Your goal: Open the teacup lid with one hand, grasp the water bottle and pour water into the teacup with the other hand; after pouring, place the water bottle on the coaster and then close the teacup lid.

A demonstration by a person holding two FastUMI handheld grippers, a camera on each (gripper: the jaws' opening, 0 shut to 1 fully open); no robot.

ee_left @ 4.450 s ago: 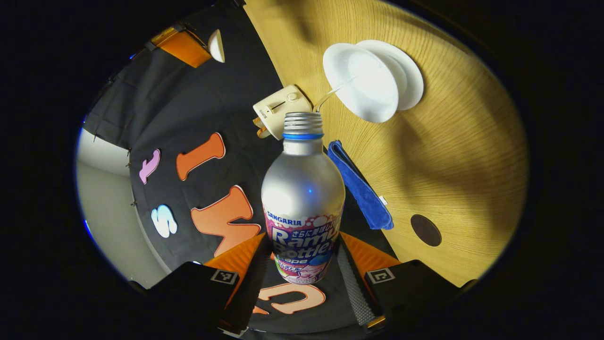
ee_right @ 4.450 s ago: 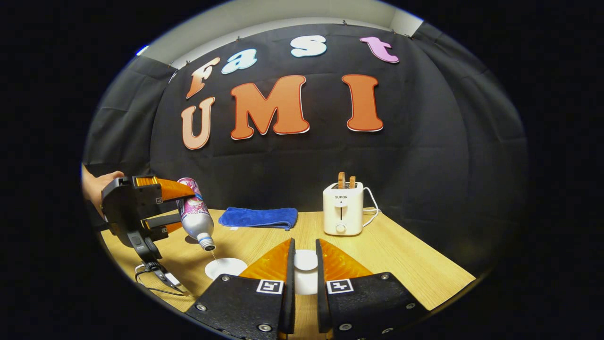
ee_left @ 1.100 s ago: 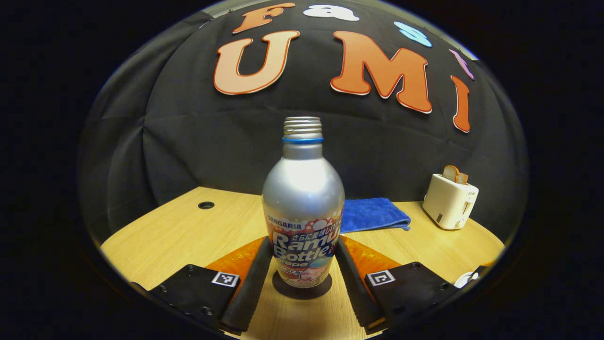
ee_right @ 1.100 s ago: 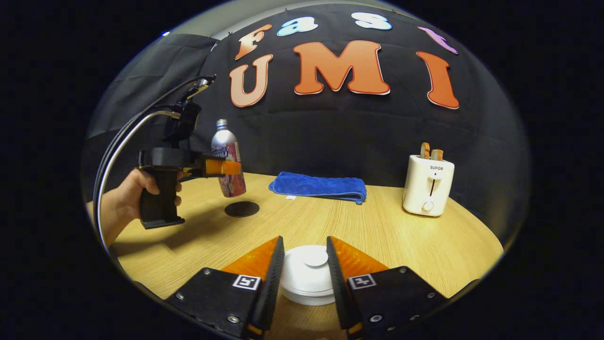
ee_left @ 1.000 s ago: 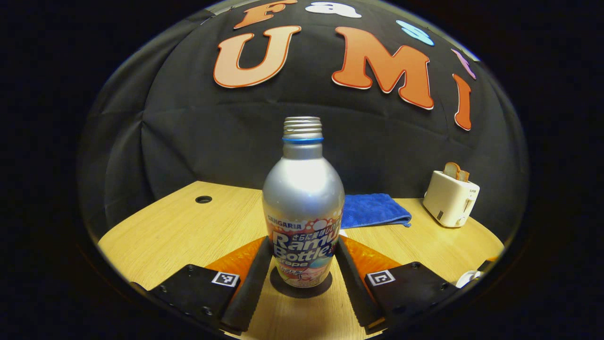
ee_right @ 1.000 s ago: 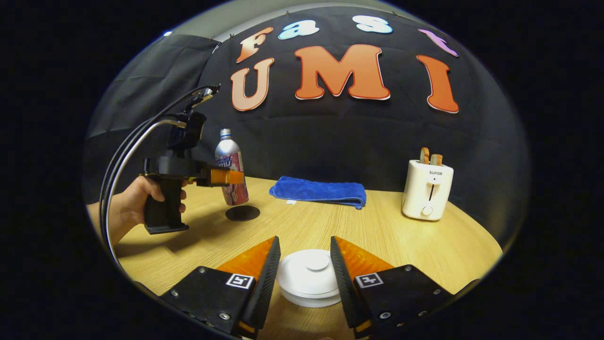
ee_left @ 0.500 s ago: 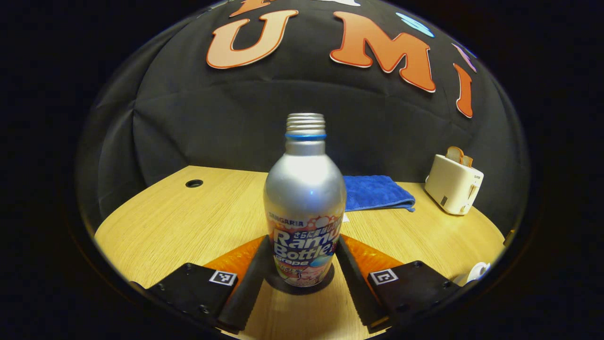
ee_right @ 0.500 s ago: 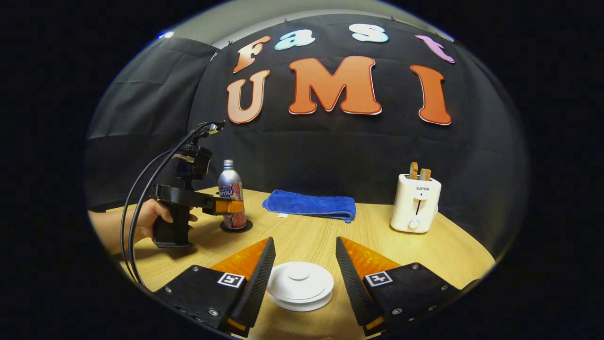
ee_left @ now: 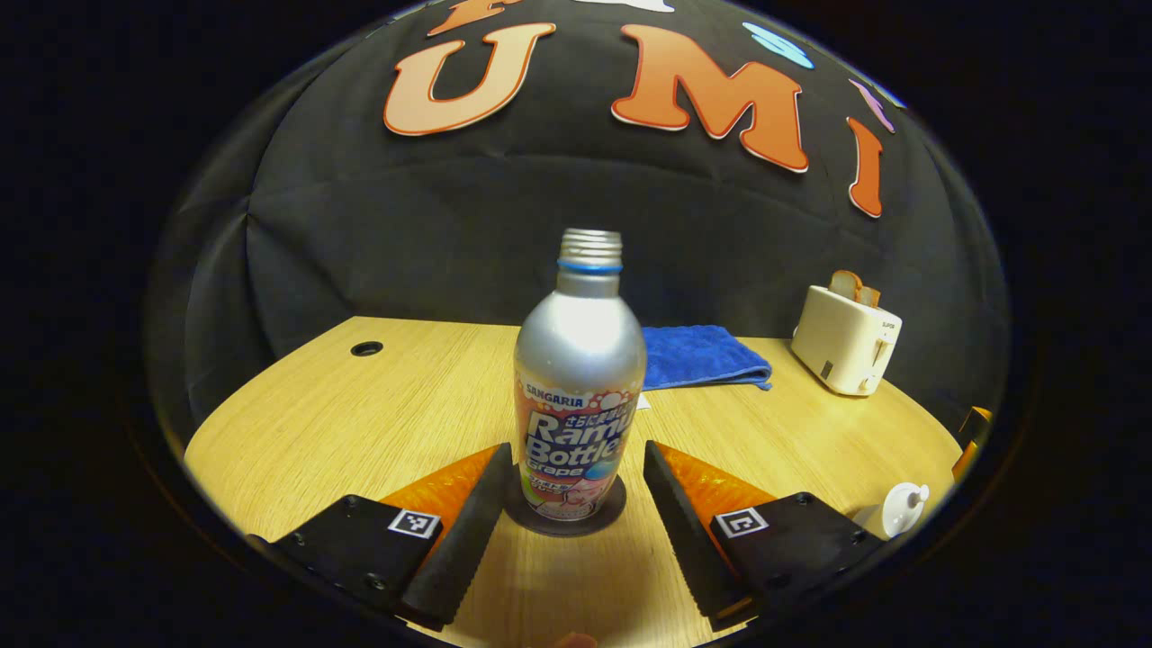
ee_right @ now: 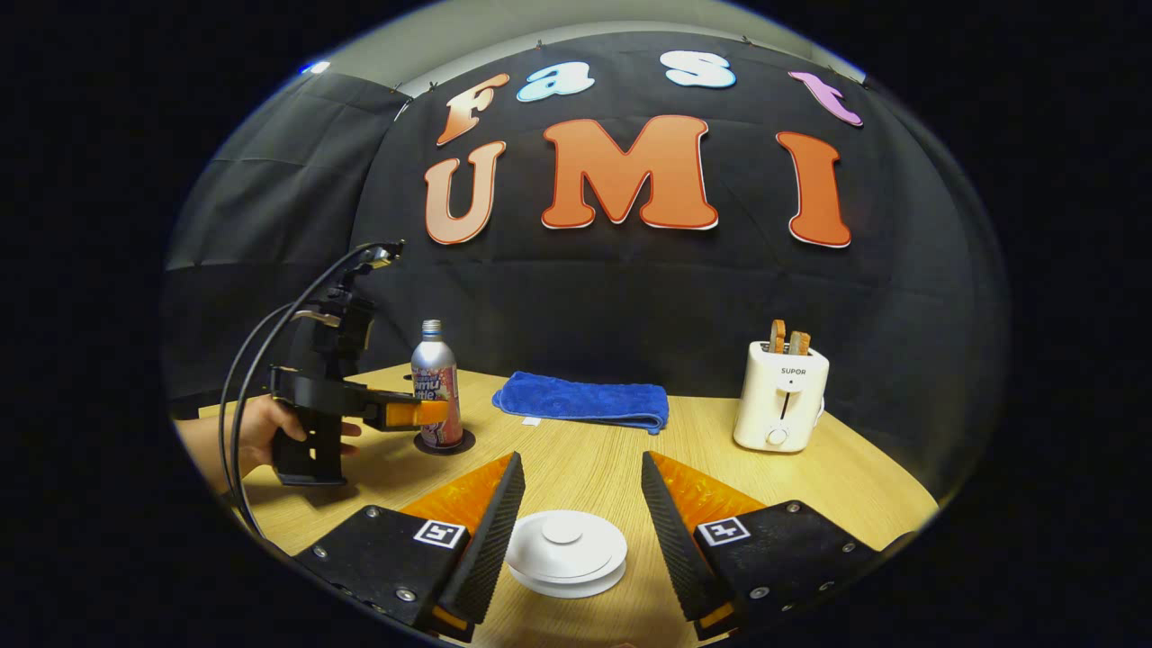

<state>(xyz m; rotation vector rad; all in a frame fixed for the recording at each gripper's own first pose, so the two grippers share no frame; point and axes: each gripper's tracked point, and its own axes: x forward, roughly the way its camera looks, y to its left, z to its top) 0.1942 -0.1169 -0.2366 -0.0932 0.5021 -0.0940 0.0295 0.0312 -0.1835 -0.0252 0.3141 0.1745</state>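
Note:
The silver water bottle (ee_left: pixel 580 378) stands upright on the dark round coaster (ee_left: pixel 565 520), uncapped. My left gripper (ee_left: pixel 574 450) is open, one finger on each side of the bottle's base with a gap to it. In the right gripper view the same bottle (ee_right: pixel 436 385) rests on the coaster (ee_right: pixel 445 443), and the left gripper (ee_right: pixel 400 413) is held by a hand (ee_right: pixel 256 434). The white teacup (ee_right: pixel 565 551) has its lid on and sits low between the fingers of my open right gripper (ee_right: pixel 580 461), touched by neither. The teacup (ee_left: pixel 900 508) also appears at the lower right of the left gripper view.
A folded blue towel (ee_right: pixel 583 401) lies at the back of the wooden table (ee_right: pixel 720 450). A white toaster (ee_right: pixel 781 396) with toast in it stands at the back right. A cable hole (ee_left: pixel 366 348) is at the table's far left. Cables (ee_right: pixel 270 342) arch over the left gripper.
The bottle came down onto the coaster and my left gripper opened and drew back a little. My right gripper opened off the lidded teacup and backed away.

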